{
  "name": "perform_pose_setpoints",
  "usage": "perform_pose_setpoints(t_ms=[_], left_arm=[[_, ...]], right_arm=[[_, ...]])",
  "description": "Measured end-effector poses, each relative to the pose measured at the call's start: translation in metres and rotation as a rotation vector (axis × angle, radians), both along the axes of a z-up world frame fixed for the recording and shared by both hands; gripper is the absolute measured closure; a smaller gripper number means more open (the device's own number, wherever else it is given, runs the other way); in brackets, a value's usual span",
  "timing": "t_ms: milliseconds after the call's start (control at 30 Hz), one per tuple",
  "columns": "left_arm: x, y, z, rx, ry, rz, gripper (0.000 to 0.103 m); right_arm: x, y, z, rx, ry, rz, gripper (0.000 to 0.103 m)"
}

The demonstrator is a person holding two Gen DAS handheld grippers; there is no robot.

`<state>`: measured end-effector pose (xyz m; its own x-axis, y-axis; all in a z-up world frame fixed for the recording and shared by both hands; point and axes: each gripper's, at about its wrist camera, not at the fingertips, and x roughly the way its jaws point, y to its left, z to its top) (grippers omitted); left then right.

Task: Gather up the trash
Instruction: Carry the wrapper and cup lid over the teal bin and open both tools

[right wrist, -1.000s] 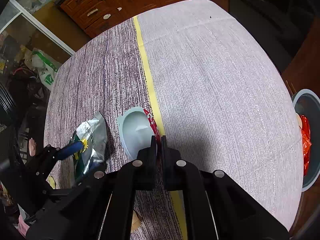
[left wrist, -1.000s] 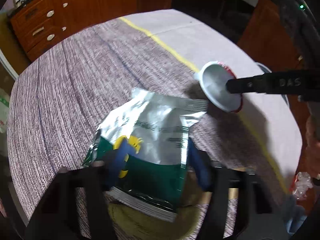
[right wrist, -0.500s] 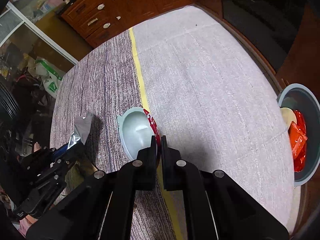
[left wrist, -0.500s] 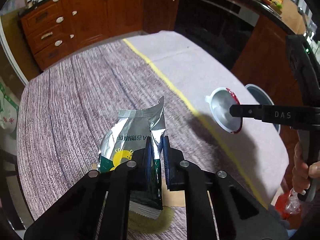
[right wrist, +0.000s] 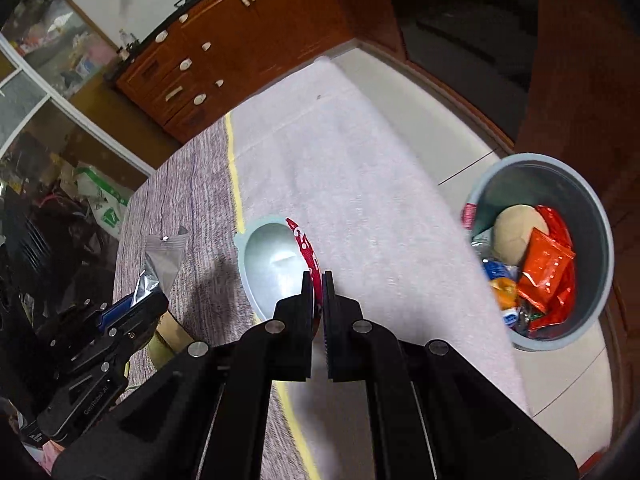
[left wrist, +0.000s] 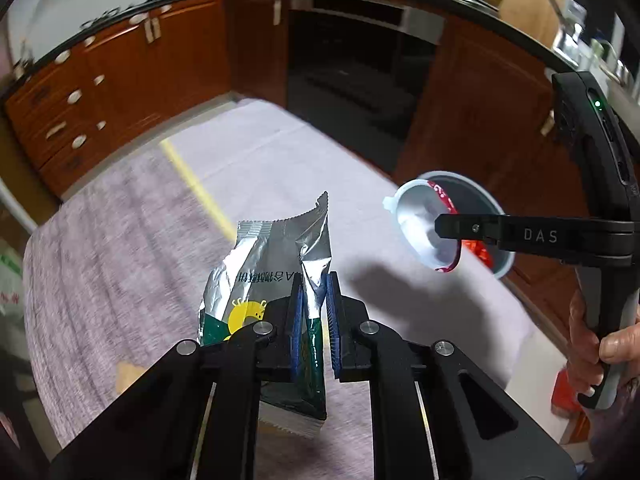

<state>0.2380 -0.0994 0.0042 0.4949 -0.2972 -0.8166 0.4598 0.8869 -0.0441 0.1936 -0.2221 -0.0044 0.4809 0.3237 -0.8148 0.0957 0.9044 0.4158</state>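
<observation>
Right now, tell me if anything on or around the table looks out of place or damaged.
Nothing is spilled or broken. The foil snack bag is torn open and crumpled, pinched upright in the left gripper. The empty cup hangs tilted from the right gripper. The grey bin beside the table already holds wrappers.

**Table surface and floor**

A table (right wrist: 360,200) is covered by two cloths: a darker streaked purple-grey cloth (left wrist: 100,260) on the left and a paler grey cloth (right wrist: 380,220) on the right, divided by a yellow stripe (right wrist: 236,184). A small tan patch (left wrist: 126,374) is seen on the darker cloth. A grey bin (right wrist: 600,216) stands on the pale floor (right wrist: 472,160) beside the table's right edge.
</observation>
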Motion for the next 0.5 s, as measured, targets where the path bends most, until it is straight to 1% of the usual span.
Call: perform_pose_setpoints(t_ms=[167,433,500], left_arm=[[-0.005,-0.052,0.004,-0.002,-0.003,-0.069,0.091],[-0.012,-0.14,0.011,-0.002,0.008,-0.205,0.091],[-0.012,-0.156,0.01,0.002,0.012,-0.232,0.091]], right_arm=[[-0.019,-0.043,0.003,0.019,-0.016,-0.068,0.098],[-0.048,-0.122,0.008,0.033,-0.048,-0.206,0.098],[-0.057,-0.143,0.007,0.034,-0.052,-0.245,0.098]])
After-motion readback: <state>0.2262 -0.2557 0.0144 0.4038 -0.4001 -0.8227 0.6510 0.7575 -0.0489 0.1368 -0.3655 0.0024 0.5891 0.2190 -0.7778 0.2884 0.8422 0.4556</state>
